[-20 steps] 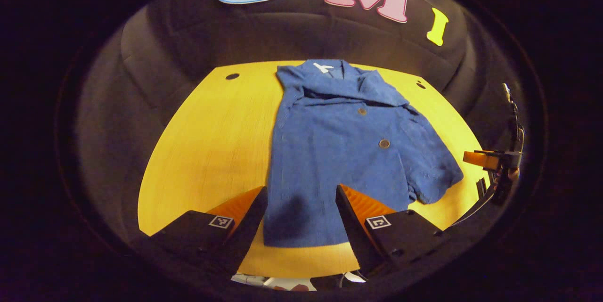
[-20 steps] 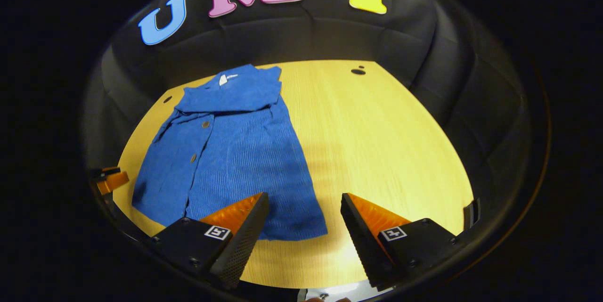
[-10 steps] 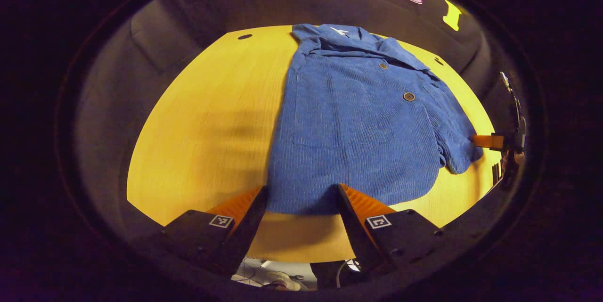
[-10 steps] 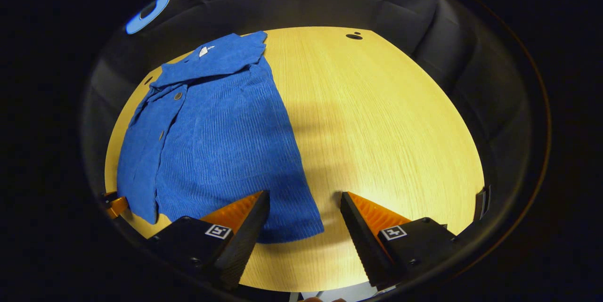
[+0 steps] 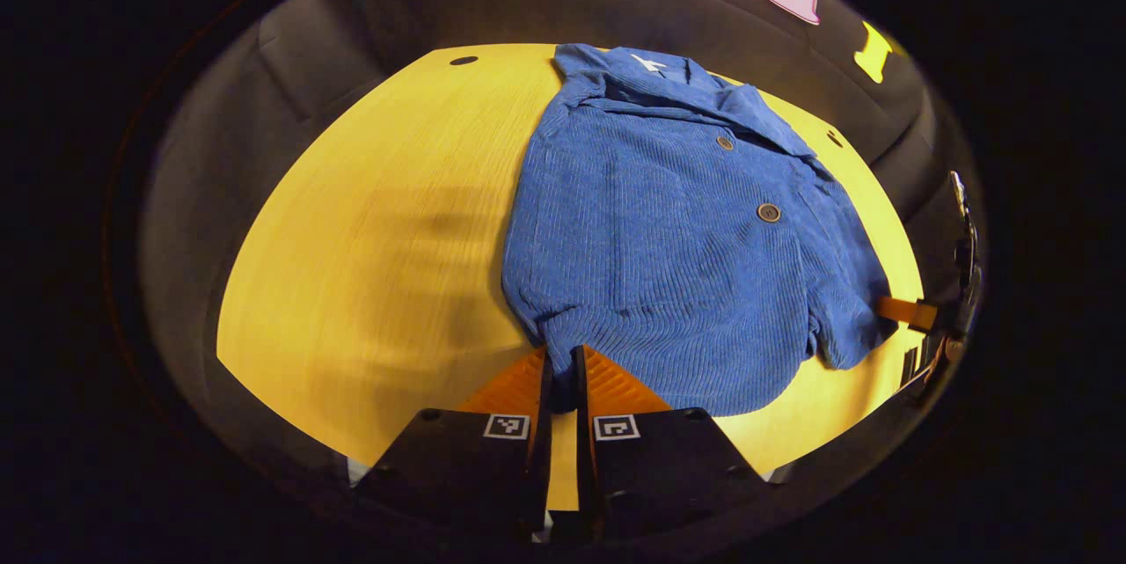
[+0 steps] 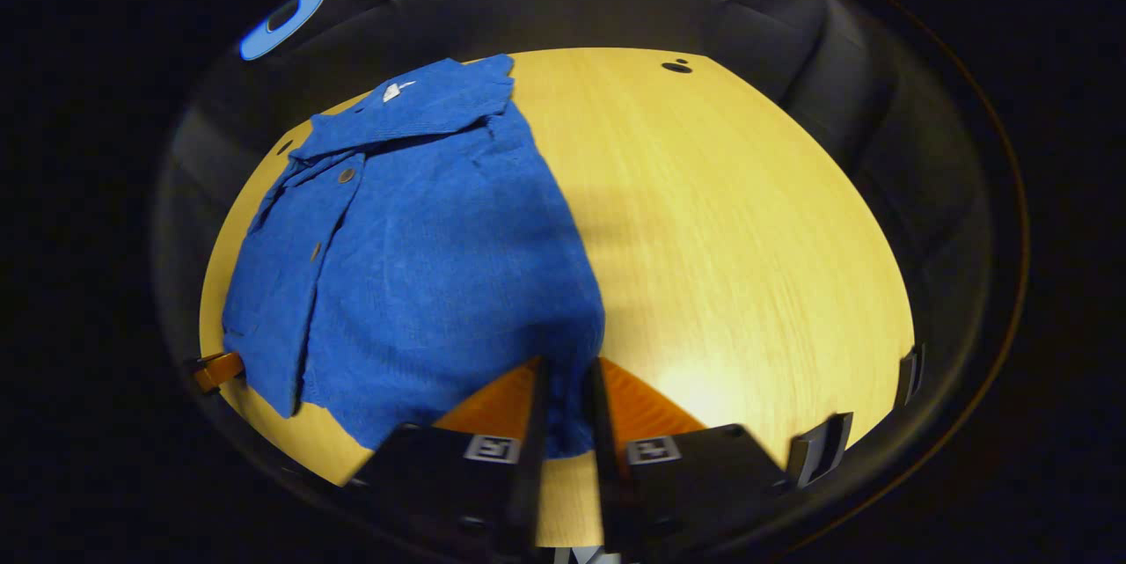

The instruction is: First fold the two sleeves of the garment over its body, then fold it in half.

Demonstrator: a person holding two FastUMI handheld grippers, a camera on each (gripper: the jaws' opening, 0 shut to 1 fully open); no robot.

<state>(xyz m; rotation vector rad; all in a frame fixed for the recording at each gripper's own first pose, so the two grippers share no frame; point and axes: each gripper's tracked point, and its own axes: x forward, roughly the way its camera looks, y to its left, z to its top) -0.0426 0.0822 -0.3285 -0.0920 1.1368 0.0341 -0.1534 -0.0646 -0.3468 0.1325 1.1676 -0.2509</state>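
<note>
A blue corduroy shirt (image 5: 669,230) with buttons lies flat on the yellow table (image 5: 378,221), collar toward the far wall. My left gripper (image 5: 560,370) is shut on the hem's near corner, where the cloth bunches up. In the right gripper view the shirt (image 6: 422,256) spreads to the left, and my right gripper (image 6: 566,379) is shut on the hem's other near corner. A short sleeve (image 5: 844,318) lies along the shirt's side. The other gripper's fingers (image 5: 910,313) show at that sleeve, and one finger (image 6: 215,369) pokes in at the left edge.
The wooden table (image 6: 748,221) has bare room on either side of the shirt. Small dark holes (image 5: 464,61) (image 6: 676,67) sit near its far corners. Black cloth walls close in behind and beside it.
Both grippers came down to the shirt's hem and went from open to shut on it. The hem now bunches at each grip.
</note>
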